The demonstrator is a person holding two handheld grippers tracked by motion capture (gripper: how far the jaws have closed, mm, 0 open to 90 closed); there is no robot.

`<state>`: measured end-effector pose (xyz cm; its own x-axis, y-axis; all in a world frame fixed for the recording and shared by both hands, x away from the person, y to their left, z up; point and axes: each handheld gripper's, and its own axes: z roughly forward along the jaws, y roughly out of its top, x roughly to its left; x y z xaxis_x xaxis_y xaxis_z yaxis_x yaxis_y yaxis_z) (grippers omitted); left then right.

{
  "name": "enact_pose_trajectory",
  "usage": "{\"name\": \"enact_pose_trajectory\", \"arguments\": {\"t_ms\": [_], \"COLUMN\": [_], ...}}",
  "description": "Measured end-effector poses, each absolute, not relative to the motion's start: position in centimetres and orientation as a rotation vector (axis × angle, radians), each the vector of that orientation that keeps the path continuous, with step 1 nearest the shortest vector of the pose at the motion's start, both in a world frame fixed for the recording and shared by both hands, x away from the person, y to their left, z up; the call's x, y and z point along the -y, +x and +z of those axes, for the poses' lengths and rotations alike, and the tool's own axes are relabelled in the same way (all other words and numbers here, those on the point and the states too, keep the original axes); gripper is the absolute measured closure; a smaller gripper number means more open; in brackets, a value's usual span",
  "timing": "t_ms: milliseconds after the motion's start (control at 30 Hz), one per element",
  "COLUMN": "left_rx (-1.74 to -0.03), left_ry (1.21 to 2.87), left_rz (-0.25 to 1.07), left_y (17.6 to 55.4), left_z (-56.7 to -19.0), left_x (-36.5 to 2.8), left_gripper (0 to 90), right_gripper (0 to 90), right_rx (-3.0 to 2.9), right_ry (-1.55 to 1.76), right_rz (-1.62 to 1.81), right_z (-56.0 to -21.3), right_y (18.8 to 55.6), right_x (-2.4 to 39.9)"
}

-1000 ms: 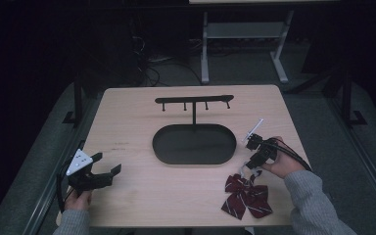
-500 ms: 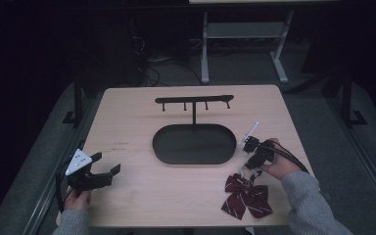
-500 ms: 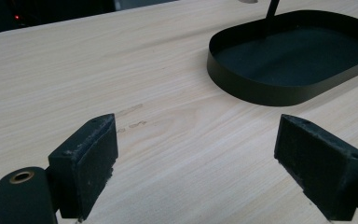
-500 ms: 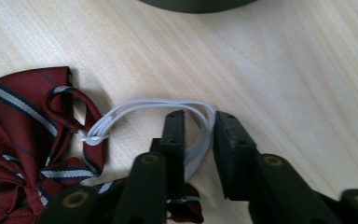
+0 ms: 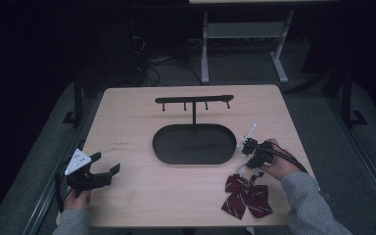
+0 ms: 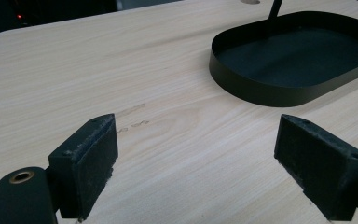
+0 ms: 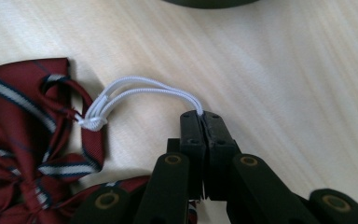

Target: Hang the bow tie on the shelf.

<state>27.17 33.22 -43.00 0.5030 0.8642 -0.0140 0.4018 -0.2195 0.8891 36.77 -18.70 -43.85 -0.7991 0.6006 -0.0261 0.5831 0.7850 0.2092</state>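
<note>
A dark red striped bow tie (image 5: pixel 246 195) (image 7: pixel 23 140) lies at the table's front right, with a white elastic loop (image 7: pixel 140 93) running from its knot. My right gripper (image 7: pixel 200 116) (image 5: pixel 248 169) has just been closing and now stands shut on that white loop, jaws pressed together over the cord. A black stand with an oval tray (image 5: pixel 194 143) (image 6: pixel 293 60) and a bar of hooks (image 5: pixel 194 100) sits mid-table. My left gripper (image 5: pixel 98 172) (image 6: pixel 196 163) rests at the front left, open, with bare tabletop between its pads.
The light wooden table (image 5: pixel 142 122) ends close to the bow tie at the front and right edges. Behind the table stand a white metal frame (image 5: pixel 245 44) and cables on the dark floor.
The right gripper's jaws have closed on the white loop beside the bow tie, and the hand has shifted slightly. The left gripper has kept still.
</note>
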Motion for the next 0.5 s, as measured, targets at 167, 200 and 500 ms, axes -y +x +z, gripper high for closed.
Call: {"name": "enact_pose_trajectory", "arguments": {"t_ms": [167, 200, 500], "left_rx": [-1.058, -1.057, -1.056], "left_ry": [1.823, 1.825, 1.823], "left_rz": [0.630, 0.631, 0.635], "left_y": [27.2, 27.1, 27.1], "left_z": [-43.0, -43.0, -43.0], "left_x": [-33.2, -33.2, -33.3], "left_gripper": [12.8, 12.9, 12.9], "right_gripper": [87.8, 87.8, 88.0], "right_rx": [-2.890, -2.891, -2.867], "right_ry": [0.962, 0.961, 0.931], "right_rz": [0.324, 0.333, 0.384], "right_z": [-43.3, -43.1, -40.8], "right_y": [36.2, 36.1, 35.6], "right_x": [18.8, 18.9, 18.8]}}
